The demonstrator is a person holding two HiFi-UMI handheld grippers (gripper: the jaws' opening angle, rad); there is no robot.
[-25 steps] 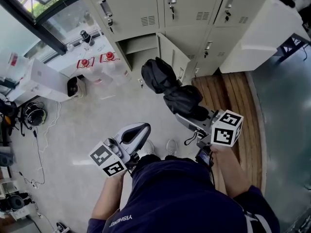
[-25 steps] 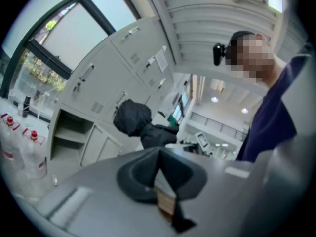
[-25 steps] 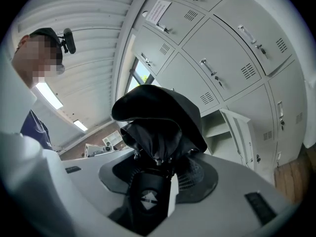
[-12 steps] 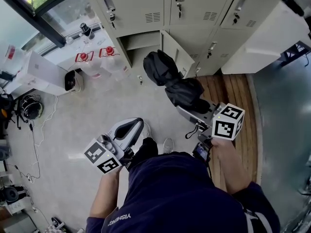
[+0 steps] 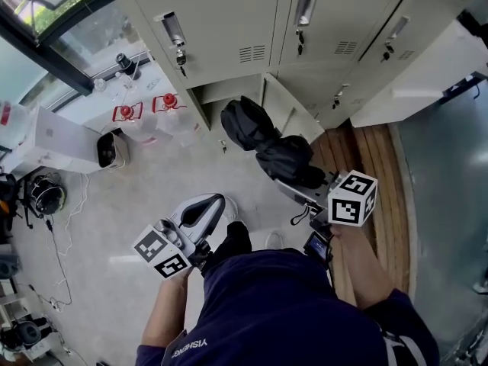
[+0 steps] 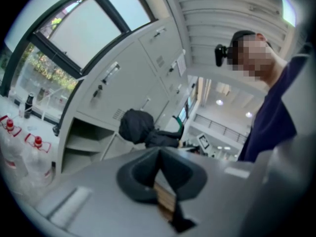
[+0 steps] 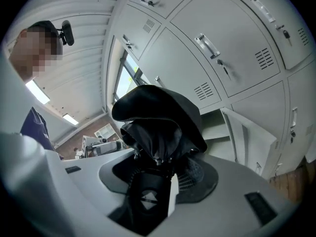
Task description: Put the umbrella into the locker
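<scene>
Right gripper (image 7: pixel 150 179): fingers part-way spread and clamped on the umbrella (image 7: pixel 158 127) at its handle (image 7: pixel 144 197), a black, smooth grip with a small pale diamond mark. Left gripper (image 6: pixel 159 164): fingers pressed together, nothing between them. The umbrella is folded, and its loose black fabric bunches into two soft lumps. It is held out in front of the person above the floor (image 5: pixel 137 197), with the fabric end towards the locker's (image 5: pixel 229 21) open lower compartment (image 5: pixel 229 90), and I can't tell if the tip has crossed the opening. The head view alone gives the layout: the door (image 5: pixel 288 107) is swung out just right of the umbrella, and two clear bottles (image 5: pixel 130 120) with red caps stand left of the opening. Wood planks (image 5: pixel 366 158) lie to the right, cables (image 5: pixel 61 227) trail on the pale floor, and both marker cubes show. Only the left gripper view shows inside the compartment, where there's a flat shelf (image 6: pixel 81 142). It also shows a dark-framed window (image 6: pixel 89 28) above the bottles, with the umbrella seen side-on in front of the opening. The right gripper view adds close detail: a mesh-textured dark pad beside the handle and a glossy fold of canopy right over the fingers. The locker is pale painted sheet metal with flat doors, louvred vent slots and chrome pull handles over key locks. Both gripper shells are smooth grey-white plastic, each with a dark oval recess round the fingers.
</scene>
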